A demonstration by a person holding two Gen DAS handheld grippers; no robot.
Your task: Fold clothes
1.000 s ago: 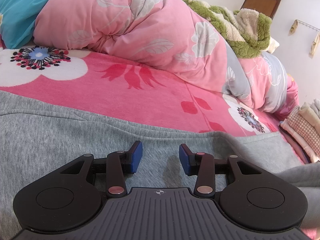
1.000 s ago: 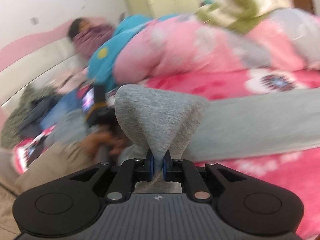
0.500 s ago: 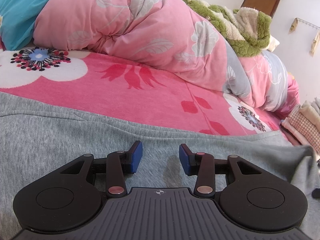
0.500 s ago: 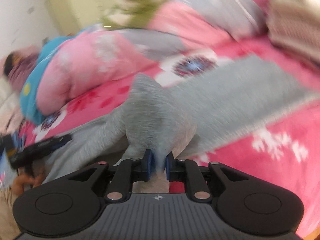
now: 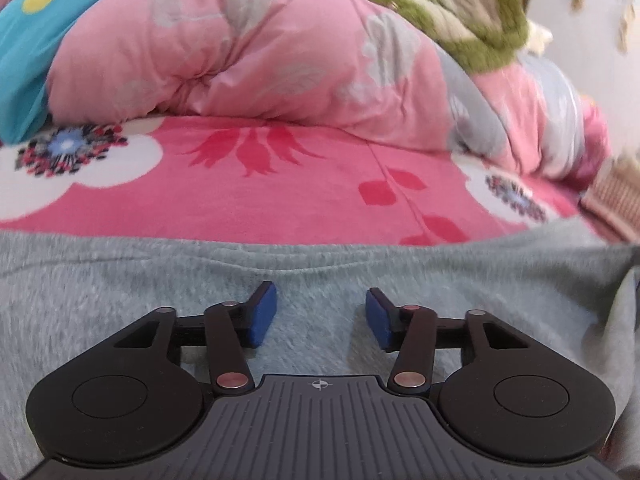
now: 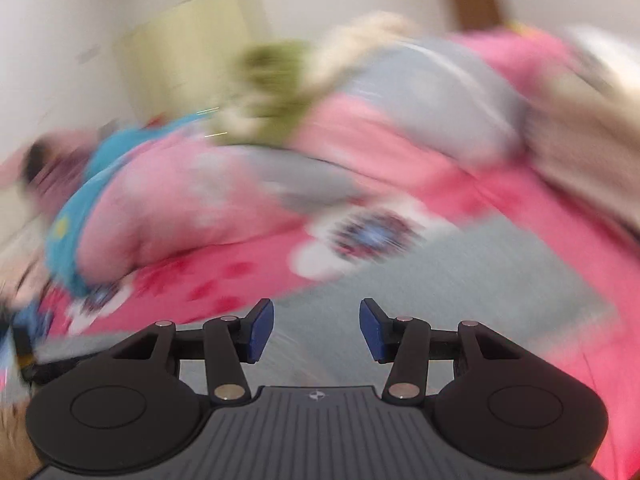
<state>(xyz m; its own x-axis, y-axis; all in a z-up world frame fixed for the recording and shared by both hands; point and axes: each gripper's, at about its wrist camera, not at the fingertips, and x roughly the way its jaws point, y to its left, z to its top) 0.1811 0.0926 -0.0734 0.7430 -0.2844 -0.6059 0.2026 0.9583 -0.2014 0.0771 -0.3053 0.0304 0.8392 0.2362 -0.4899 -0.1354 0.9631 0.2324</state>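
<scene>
The grey garment (image 5: 160,280) is spread flat across the pink flowered bedspread (image 5: 280,184), just in front of the heaped pink quilt (image 5: 240,52), presumably so folds can be laid cleanly. The left gripper (image 5: 320,314) is held wide and empty low over the cloth. The right gripper (image 6: 316,330) is likewise spread wide, nothing held, above the garment in a blurred view.

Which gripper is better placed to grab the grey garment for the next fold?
Probably left. The left gripper hangs open, low over the grey garment. The right gripper is open too, but its view is motion-blurred.
</scene>
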